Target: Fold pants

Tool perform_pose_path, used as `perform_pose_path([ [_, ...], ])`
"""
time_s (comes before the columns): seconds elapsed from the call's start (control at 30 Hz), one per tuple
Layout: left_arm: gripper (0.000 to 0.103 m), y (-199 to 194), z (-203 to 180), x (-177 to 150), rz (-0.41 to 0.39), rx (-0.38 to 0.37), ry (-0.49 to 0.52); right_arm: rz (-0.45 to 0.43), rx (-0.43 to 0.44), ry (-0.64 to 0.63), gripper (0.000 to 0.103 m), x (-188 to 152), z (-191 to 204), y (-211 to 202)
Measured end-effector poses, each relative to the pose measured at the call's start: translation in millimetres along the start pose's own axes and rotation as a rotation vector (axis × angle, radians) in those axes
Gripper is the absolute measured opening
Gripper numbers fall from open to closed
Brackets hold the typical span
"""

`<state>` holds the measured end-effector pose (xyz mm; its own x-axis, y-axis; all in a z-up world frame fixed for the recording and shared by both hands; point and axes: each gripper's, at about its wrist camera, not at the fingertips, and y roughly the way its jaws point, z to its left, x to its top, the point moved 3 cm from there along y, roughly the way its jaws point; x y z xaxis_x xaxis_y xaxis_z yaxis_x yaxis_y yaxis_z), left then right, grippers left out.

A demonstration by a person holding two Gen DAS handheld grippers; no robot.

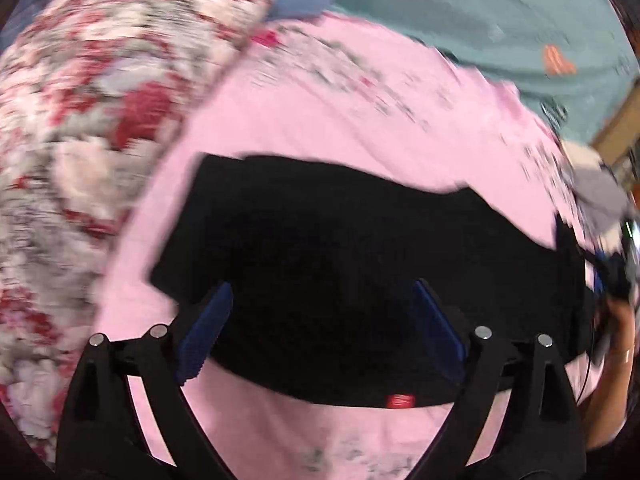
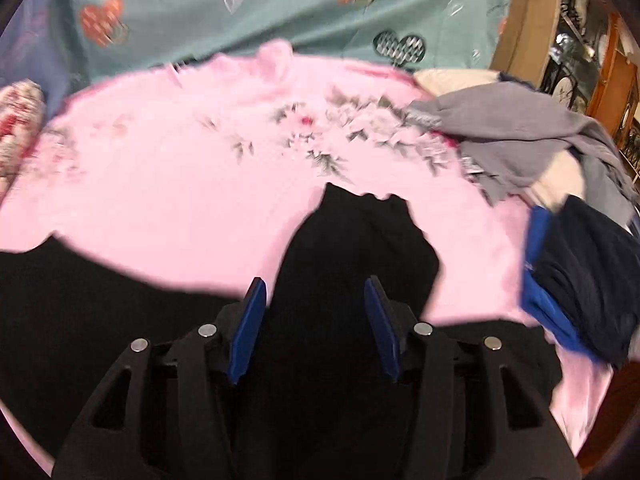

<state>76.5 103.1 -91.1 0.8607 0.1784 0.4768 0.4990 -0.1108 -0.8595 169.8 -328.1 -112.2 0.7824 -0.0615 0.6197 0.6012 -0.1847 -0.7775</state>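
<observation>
black linkage and blue ribbed pads frame each view. left gripper (image 1: 320, 332), jaws wide apart and empty, hovers over the black pants (image 1: 340, 264), a matte soft band lying on the pink sheet (image 1: 320, 120), long axis left-right across the jaws. right gripper (image 2: 316, 320), jaws also parted, straddles a raised bunch of the pants' cloth, seemingly nearer; grey clothes (image 2: 520, 132) lie right of the pants.

Pink floral sheet (image 2: 180, 184) covers the bed in my view. Teal heart-print cloth (image 2: 240, 12) lies beyond its far edge. Red-and-white floral pillow (image 1: 92, 120) sits at the sheet's left side. Right side: crumpled grey garment (image 2: 520, 128) heaped near a navy and blue garment (image 2: 580, 272). Wooden furniture (image 2: 532, 24) behind.
</observation>
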Motion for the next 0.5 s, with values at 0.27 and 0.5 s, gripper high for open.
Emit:
perform_pose_path([
  [0.27, 0.092, 60.2, -12.7, -8.6, 0.128, 0.086, 0.048, 0.153, 0.068, 0.159, 0.013, 13.6, -38.0, 64.0],
  [0.5, 0.098, 67.6, -21.2, -7.3, 0.119, 0.090, 0.081, -0.103, 0.211, 0.398, 0.005, -16.8, -128.0, -57.6],
])
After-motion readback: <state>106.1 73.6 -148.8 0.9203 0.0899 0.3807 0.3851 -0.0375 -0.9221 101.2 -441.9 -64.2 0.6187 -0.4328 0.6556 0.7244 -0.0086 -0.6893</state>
